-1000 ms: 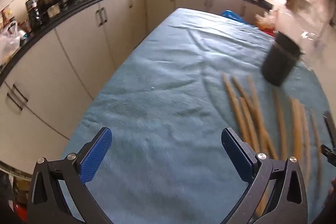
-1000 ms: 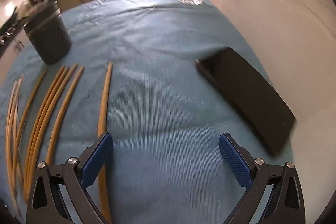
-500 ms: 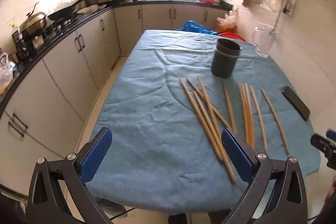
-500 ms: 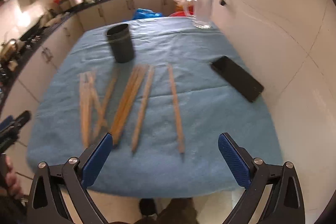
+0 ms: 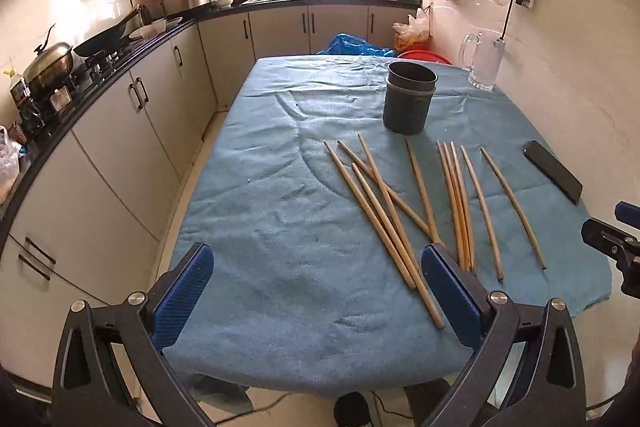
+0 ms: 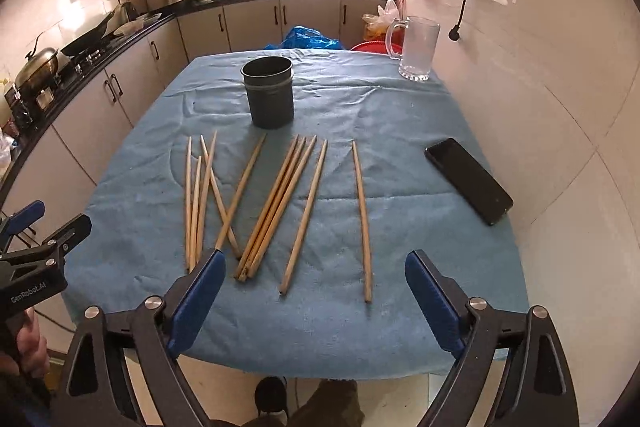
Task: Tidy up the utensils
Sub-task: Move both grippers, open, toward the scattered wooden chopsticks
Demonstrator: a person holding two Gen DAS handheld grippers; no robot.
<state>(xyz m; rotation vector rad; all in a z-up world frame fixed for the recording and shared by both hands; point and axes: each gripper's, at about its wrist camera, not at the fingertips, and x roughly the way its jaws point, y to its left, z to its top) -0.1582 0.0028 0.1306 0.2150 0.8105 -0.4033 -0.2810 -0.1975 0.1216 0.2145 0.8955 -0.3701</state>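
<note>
Right wrist view: both hand-held grippers (image 6: 312,301) released; phone (image 6: 468,181), mug (image 6: 418,49) flank chopsticks (image 6: 276,203)

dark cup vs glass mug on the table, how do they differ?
The dark cup is opaque and has no visible handle; the glass mug is clear with a handle. The dark cup stands just behind the chopsticks; the glass mug stands at the far right corner. Both are upright on the blue cloth.

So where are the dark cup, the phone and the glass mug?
Cup (image 6: 270,103): right wrist view, on its front wall.
Phone (image 6: 468,181): right wrist view, middle of its screen.
Mug (image 6: 418,49): right wrist view, on its glass body.
</note>
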